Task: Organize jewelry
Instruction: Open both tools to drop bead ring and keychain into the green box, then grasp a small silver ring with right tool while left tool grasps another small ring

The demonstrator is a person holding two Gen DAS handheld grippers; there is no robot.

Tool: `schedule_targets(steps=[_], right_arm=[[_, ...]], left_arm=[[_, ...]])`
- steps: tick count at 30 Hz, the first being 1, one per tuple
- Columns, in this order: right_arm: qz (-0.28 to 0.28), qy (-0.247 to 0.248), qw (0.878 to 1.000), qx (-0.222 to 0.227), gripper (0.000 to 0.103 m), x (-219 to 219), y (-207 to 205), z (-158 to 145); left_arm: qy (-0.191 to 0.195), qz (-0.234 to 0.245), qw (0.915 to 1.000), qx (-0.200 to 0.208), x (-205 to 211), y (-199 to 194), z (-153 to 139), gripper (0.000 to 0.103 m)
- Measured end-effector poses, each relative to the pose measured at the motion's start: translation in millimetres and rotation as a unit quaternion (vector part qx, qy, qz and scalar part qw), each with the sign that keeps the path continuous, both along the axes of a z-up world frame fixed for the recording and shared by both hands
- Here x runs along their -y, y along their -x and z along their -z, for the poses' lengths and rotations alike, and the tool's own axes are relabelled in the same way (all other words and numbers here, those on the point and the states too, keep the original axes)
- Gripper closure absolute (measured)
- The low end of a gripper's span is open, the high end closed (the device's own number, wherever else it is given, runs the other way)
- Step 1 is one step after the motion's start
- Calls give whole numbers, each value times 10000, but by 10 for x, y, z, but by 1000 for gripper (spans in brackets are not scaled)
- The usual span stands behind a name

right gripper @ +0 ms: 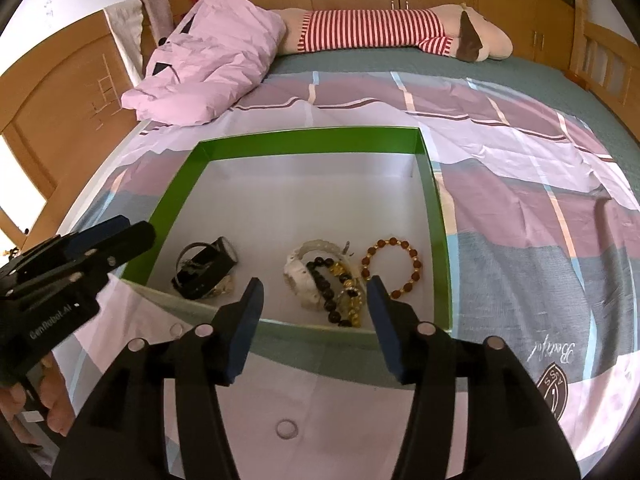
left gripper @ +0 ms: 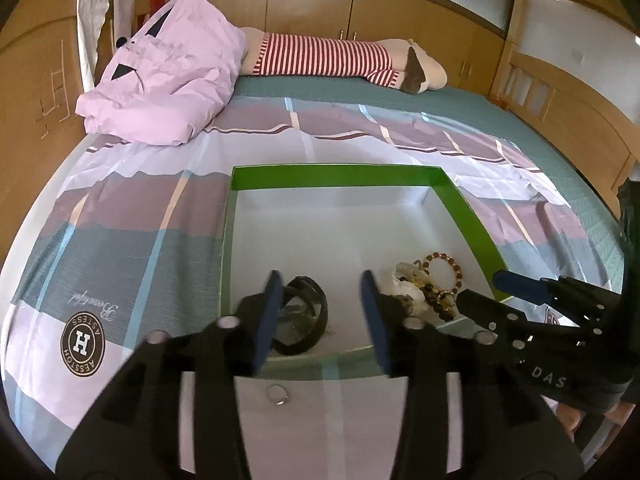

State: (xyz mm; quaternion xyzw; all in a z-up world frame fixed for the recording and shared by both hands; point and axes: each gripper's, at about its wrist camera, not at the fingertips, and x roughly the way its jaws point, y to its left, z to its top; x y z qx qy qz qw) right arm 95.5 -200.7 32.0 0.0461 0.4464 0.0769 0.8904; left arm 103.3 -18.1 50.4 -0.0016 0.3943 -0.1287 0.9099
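Note:
A green-walled box with a white floor lies on the bedspread. Inside it lie a black watch, a white watch, a dark bead bracelet and a brown-and-gold bead bracelet. A small silver ring rests on the spread in front of the box. My left gripper hangs open over the box's near edge, above the black watch. Open too, my right gripper hovers over the near edge by the bracelets. Each gripper shows in the other's view.
A crumpled pink duvet lies at the far left of the bed. A long plush toy in a red-striped shirt lies along the far edge. Wooden cabinets and bed rails surround the bed.

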Motion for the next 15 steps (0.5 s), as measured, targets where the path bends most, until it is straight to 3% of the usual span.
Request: schedule_targets(steps=[2,7,10,14,15], right_arm=[[2,13,10000,12,39,-7,38,-6],[-329,-13,9993,-189,39,-77,286,47],[-803,289,9957,-365,39,-245,433,166],[-1232,585,9870,-845,60,-444,505,456],[-1306,662,9843,-986,61,-493,518,539]], left_arm=[[-41,17,10000,25,24,35,0,46],[-121,140,9998,-12,-76,245,-77,46],[-86,80,9995,-278,-263,373,-60,43],[-16,-57,9972,-748,-413,386,131,40],[-16,-82,9960,-895,-420,359,208,40]])
